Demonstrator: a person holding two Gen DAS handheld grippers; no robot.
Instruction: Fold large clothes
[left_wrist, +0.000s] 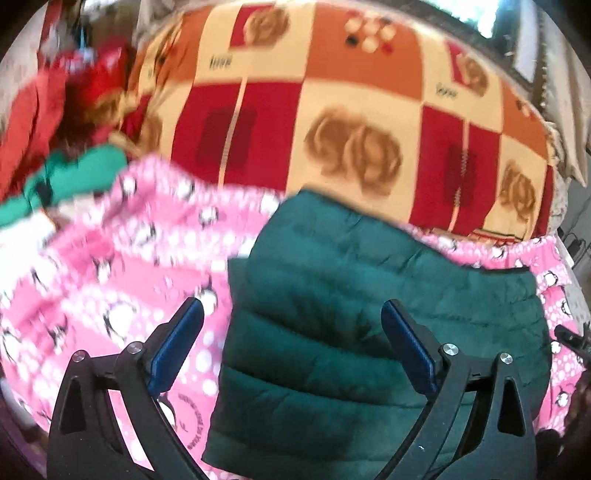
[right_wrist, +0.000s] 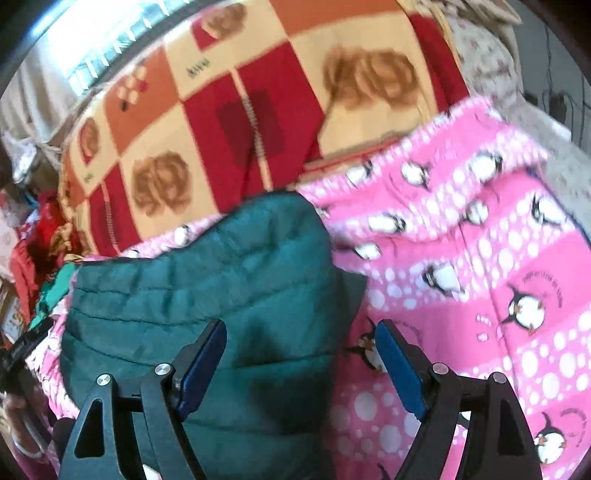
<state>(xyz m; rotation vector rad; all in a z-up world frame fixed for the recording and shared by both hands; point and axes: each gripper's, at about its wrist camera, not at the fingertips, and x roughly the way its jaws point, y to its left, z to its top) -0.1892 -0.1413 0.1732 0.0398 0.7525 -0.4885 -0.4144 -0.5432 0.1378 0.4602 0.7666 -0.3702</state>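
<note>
Green quilted jacket (left_wrist: 369, 314) folded on pink penguin blanket (left_wrist: 110, 277); left gripper (left_wrist: 291, 317) and right gripper (right_wrist: 299, 339) both spread wide, holding nothing.

Left gripper (left_wrist: 291, 317): fingers (left_wrist: 177, 347) spreading wide, blue pads facing inward, nothing pinched between them. It is pointing forward and down, both black finger arms splaying out from the near edge of its own view.

Right gripper (right_wrist: 300, 339): same story, fingers (right_wrist: 400, 363) standing well apart, pads bare, gripping nothing. It is angling down and forward too.

The right gripper's black tip is poking in at the far right edge of the left view; the left gripper is showing at the left edge of the right view, blurred.
</note>
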